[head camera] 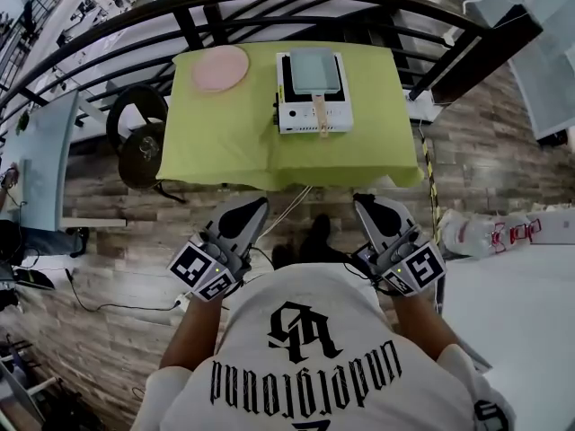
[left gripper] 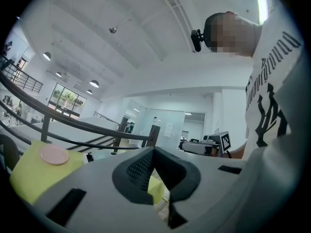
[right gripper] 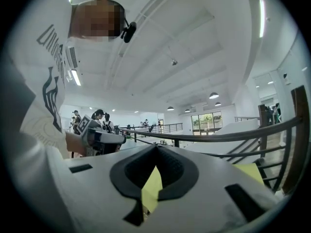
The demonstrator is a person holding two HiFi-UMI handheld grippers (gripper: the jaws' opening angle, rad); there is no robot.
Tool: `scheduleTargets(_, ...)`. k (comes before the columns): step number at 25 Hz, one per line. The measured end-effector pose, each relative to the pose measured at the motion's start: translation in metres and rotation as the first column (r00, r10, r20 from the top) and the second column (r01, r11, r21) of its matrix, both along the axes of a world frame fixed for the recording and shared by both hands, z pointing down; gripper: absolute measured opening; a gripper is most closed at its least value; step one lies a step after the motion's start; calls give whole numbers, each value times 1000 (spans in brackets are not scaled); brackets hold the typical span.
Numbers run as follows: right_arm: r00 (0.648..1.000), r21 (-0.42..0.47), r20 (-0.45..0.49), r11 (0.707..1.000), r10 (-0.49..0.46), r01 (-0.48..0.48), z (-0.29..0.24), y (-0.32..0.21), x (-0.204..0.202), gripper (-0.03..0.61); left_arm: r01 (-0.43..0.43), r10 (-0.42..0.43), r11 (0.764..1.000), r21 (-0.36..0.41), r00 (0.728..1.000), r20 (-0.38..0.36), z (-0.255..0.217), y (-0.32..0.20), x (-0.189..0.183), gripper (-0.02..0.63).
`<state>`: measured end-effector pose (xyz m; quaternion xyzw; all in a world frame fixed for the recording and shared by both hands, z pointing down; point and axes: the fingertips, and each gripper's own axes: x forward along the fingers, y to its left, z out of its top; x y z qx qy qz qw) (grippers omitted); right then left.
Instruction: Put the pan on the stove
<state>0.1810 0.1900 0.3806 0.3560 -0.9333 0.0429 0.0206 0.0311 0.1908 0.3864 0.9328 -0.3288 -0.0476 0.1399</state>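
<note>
Well short of pan (head camera: 314,70) on stove (head camera: 296,115): left gripper (head camera: 251,205), right gripper (head camera: 367,204), jaws pressed together, empty.

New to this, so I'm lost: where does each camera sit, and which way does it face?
Head view: on the head, facing steeply down at the table, pan on stove; shows shirt, left hand-held gripper, right hand-held gripper.
Left gripper view: rides the left one, facing forward past shut jaws toward the table; shirt at right.
Right gripper view: likewise on the right one; shirt at left.
Shared: the table; each gripper view catches the other hand-held gripper.
</note>
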Motion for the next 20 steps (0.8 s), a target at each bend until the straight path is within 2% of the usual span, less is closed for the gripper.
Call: scheduleTargets(20,1000,33,4,999,-1,1,-15,18,-23,2,-31,31,999,18,999,21,-9,16,-7,2)
